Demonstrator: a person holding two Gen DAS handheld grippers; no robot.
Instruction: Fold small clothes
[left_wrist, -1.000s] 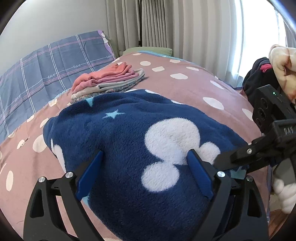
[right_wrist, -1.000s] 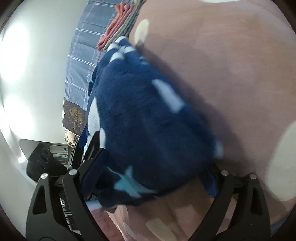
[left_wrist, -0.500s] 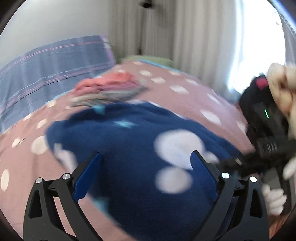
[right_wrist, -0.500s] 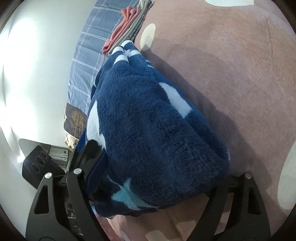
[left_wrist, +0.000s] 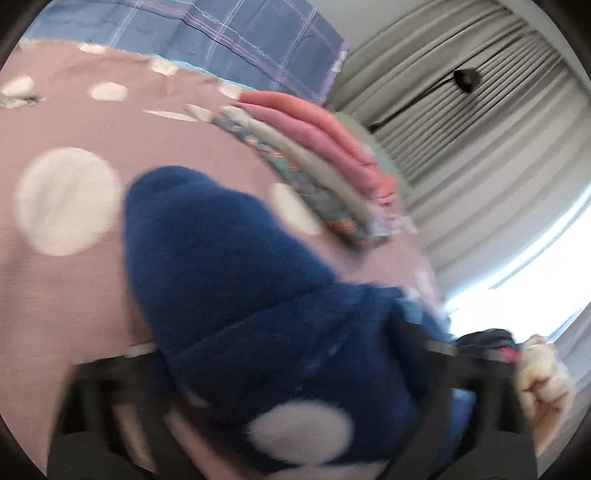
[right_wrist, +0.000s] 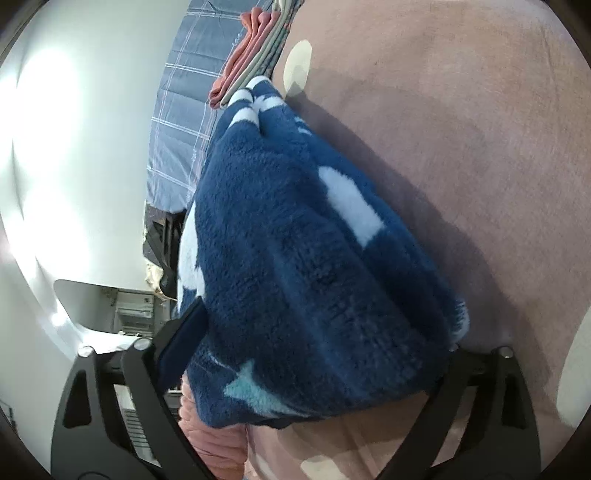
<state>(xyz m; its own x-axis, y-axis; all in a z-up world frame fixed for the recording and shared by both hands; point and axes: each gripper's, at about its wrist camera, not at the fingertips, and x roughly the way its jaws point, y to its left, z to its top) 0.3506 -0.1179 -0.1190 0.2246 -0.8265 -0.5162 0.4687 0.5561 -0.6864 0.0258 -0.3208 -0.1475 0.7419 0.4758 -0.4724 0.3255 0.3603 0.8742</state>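
folded into a thick bundle, the blue fleece garment lying on the pink spotted bedspread, near the stack of folded clothes by the blue checked pillow. right gripper set around the near end of the bundle, jaws just now closing; fleece filling the whole gap, one finger flat against its side, the other hidden under the plush, so looks clamped on the garment, probably to keep the layers from springing apart. left gripper smeared by motion and tipped over on its side, jaws likewise just closing, fleece bunched between them (pads lost in the blur), so cannot tell whether pressing or only straddling. likely reason for the paired hold: one end taken in each tool, to lift the thick fold as one piece without it unrolling. next, by judgement, carried across to the stack. risk: soft pile slipping and the fold opening. beyond the left tool, a hand near the bright window and grey curtains.
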